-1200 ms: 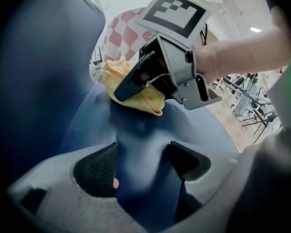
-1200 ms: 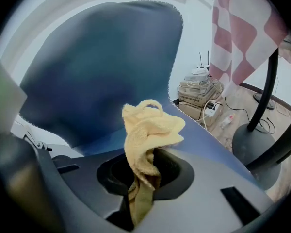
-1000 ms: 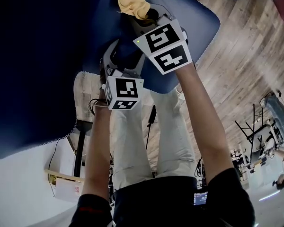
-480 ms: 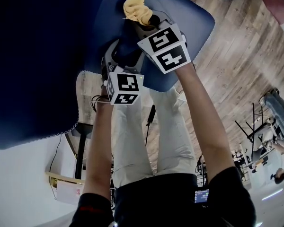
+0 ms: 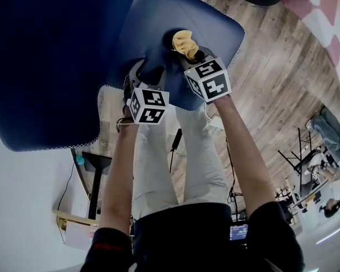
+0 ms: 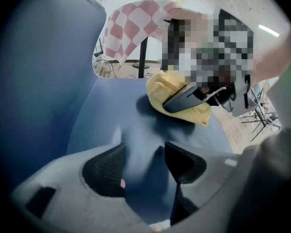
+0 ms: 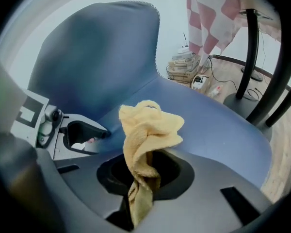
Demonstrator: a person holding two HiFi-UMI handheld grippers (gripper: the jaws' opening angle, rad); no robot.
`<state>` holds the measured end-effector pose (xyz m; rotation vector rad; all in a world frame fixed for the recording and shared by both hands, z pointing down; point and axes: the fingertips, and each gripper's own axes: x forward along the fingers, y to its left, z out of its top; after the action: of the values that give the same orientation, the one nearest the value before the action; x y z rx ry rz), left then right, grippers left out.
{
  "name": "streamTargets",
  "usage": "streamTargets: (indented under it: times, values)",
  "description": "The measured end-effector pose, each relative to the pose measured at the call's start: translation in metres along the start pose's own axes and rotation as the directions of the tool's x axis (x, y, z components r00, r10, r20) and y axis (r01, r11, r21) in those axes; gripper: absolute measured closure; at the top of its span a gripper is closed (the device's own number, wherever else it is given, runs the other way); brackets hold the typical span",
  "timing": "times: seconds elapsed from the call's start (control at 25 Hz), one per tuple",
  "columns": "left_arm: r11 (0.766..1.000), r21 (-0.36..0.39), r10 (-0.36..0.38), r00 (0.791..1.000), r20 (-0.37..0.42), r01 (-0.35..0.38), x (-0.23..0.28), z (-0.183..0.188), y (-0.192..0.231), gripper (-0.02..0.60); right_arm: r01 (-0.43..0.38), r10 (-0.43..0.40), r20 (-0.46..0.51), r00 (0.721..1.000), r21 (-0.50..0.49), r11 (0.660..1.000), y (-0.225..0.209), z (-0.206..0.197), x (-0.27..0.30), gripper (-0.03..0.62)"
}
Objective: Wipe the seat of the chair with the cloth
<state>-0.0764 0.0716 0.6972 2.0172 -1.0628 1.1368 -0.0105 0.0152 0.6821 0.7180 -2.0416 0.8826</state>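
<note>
The blue chair seat [image 5: 158, 27] fills the top of the head view, with its dark backrest [image 5: 45, 55] to the left. A crumpled yellow cloth [image 5: 185, 43] rests on the seat, and my right gripper [image 5: 194, 54] is shut on it. In the right gripper view the cloth [image 7: 148, 130] bunches up out of the jaws of the right gripper [image 7: 144, 171]. My left gripper [image 5: 148, 75] hovers over the seat's near part beside it. The jaws of the left gripper [image 6: 144, 161] are closing with only bare seat [image 6: 116, 115] showing between them. The cloth [image 6: 177, 101] lies ahead of it.
Wooden floor [image 5: 283, 78] surrounds the chair. A pink-and-white checkered cloth [image 5: 317, 10] hangs at the upper right, over black stand legs [image 7: 252, 47]. Cables and a stack of items [image 7: 186, 64] lie on the floor behind the seat. The person's beige trousers [image 5: 158, 163] are below the seat edge.
The right gripper has drawn the yellow cloth across the seat from its far part toward the near edge. The left gripper has stayed over the seat's near part.
</note>
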Motion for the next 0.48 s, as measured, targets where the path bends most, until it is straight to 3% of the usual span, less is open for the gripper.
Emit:
streamTargets:
  times: [0.24, 0.4, 0.48]
  values:
    - [1.000, -0.001, -0.028, 0.995, -0.095, 0.028, -0.022, -0.033, -0.006, 0.405, 0.004, -0.006, -0.147, 0.989, -0.012, 1.000, 0.015, -0.060, -0.025, 0.539]
    - [0.998, 0.003, -0.061, 0.989, -0.138, 0.062, -0.042, -0.034, -0.014, 0.493, -0.071, 0.064, -0.304, 0.950, -0.012, 0.997, 0.038, -0.108, -0.042, 0.539]
    - [0.997, 0.025, -0.074, 0.989, -0.129, 0.078, -0.058, -0.023, -0.019, 0.531, -0.087, 0.082, -0.328, 0.941, 0.000, 0.996, 0.047, -0.118, -0.057, 0.539]
